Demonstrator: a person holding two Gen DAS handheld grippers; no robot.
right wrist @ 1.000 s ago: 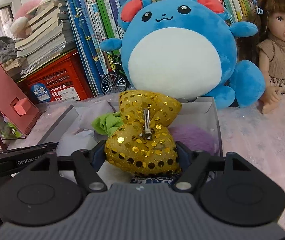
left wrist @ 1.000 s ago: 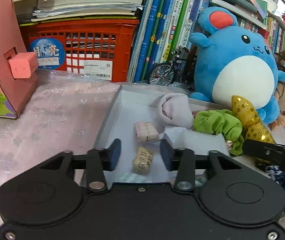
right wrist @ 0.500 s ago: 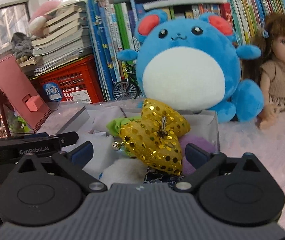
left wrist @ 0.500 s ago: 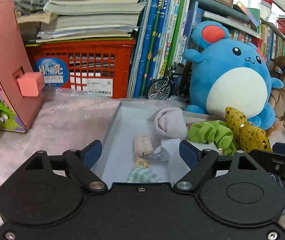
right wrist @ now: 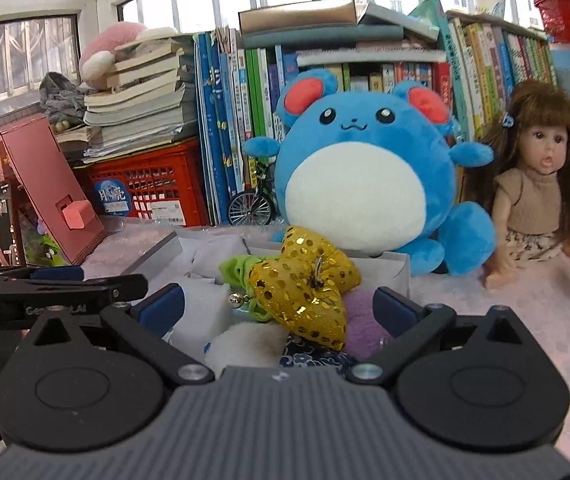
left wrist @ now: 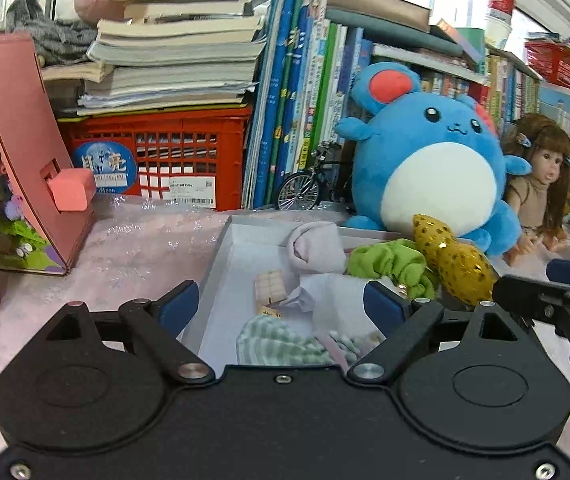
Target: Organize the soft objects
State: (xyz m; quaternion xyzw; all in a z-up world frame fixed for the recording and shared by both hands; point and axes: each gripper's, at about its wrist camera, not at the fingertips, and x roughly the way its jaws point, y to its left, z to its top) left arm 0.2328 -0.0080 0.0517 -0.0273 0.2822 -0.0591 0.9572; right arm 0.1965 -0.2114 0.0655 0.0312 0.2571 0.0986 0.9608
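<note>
A grey box [left wrist: 221, 256] [right wrist: 399, 270] on the pink cloth holds soft things: a gold sequin bow [left wrist: 451, 258] [right wrist: 305, 288], a green scrunchie [left wrist: 393, 262] [right wrist: 239, 268], a pale pink sock [left wrist: 315, 246], a striped green cloth [left wrist: 277, 342], a purple fluffy piece [right wrist: 363, 320] and a white fluffy piece [right wrist: 245, 346]. My left gripper [left wrist: 283, 306] is open and empty, above the box's near end. My right gripper [right wrist: 279, 308] is open and empty, just in front of the bow, which rests in the box.
A blue plush [left wrist: 433, 164] [right wrist: 369, 176] and a doll [left wrist: 541, 196] [right wrist: 537, 196] sit behind the box. A red crate [left wrist: 157, 156], books, a toy bicycle [left wrist: 309, 188] and a pink cardboard stand [left wrist: 25, 152] line the back and left.
My right gripper opened and let go of the gold bow, which now lies in the box. My left gripper opened too. Both have drawn back and up from the box.
</note>
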